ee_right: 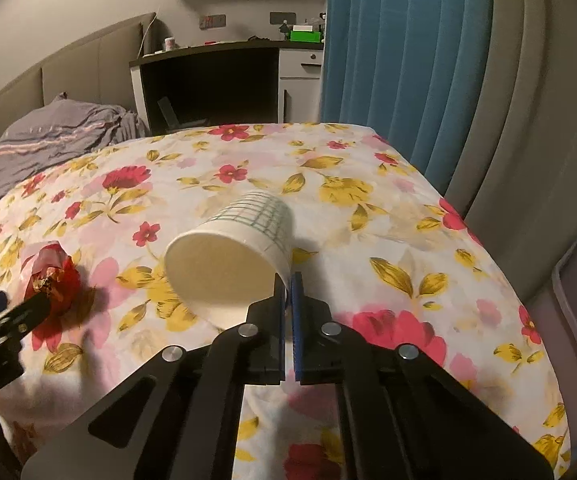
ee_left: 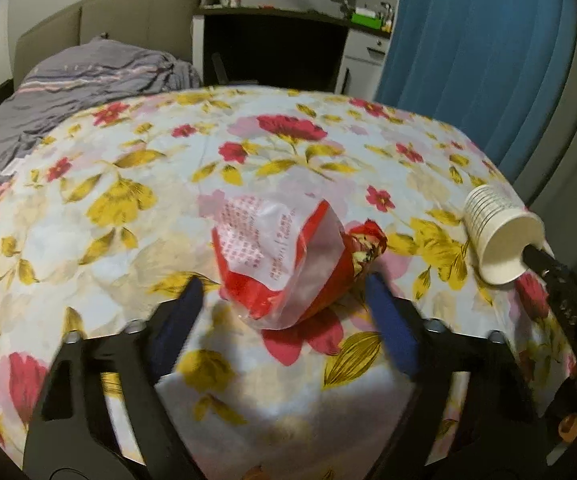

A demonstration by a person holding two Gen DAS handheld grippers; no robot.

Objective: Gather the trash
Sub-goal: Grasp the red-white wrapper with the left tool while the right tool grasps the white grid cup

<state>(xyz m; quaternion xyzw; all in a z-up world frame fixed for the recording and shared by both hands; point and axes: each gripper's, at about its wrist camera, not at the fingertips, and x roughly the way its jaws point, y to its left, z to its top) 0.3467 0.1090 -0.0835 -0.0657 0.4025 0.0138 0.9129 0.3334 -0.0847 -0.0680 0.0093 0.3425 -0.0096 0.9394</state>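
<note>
paper cup [ee_right: 232, 256] rim pinched by right tool [ee_right: 287, 280] mid-table; left tool [ee_left: 284, 286] spread around red wrapper [ee_left: 284, 260].

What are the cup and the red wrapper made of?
Cup: looks like paper, matte cream inside, printed grid outside, thin rolled rim pinched by the right gripper. Red wrapper: probably thin plastic film, glossy, crinkled, partly translucent with printed text.
</note>
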